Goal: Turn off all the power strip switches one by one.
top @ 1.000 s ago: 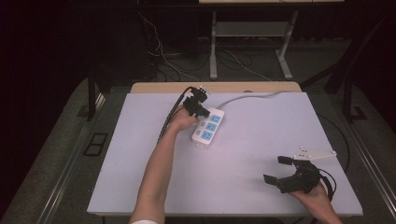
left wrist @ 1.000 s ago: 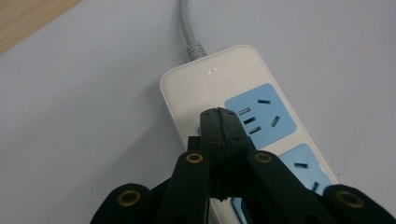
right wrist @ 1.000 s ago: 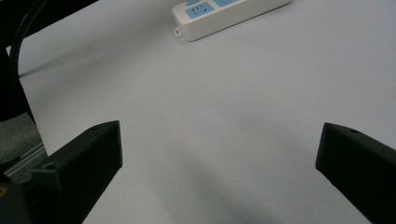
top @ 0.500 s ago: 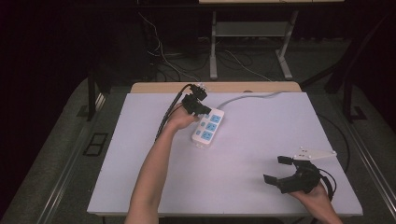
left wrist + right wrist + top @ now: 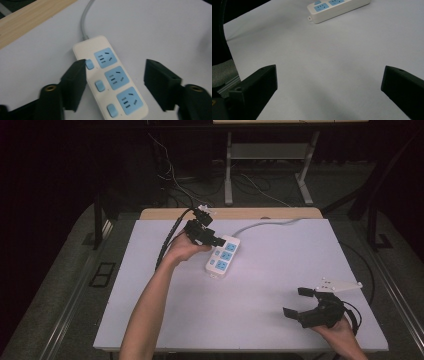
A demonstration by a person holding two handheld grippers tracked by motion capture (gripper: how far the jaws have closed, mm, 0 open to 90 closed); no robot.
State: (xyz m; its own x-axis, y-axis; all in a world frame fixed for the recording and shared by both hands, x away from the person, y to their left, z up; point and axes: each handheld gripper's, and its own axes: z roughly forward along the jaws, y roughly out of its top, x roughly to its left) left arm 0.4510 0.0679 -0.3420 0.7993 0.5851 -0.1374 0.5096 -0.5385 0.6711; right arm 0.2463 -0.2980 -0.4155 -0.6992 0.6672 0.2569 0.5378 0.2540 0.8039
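A white power strip with three blue sockets and blue switches lies at the far middle of the white table. My left gripper hovers just above the strip's far left end. In the left gripper view its jaws have just been opening and stand apart over the strip, pressing on nothing. My right gripper rests open near the front right corner, nothing between its jaws. The strip's end shows far ahead of it.
The strip's grey cable runs off toward the far right. A wooden board borders the table's far edge. Behind it stand metal desk legs and loose floor cables. Dark floor surrounds the table.
My left gripper has lifted off the strip and drawn back to the left, and its shut jaws have spread apart. The right gripper has not moved.
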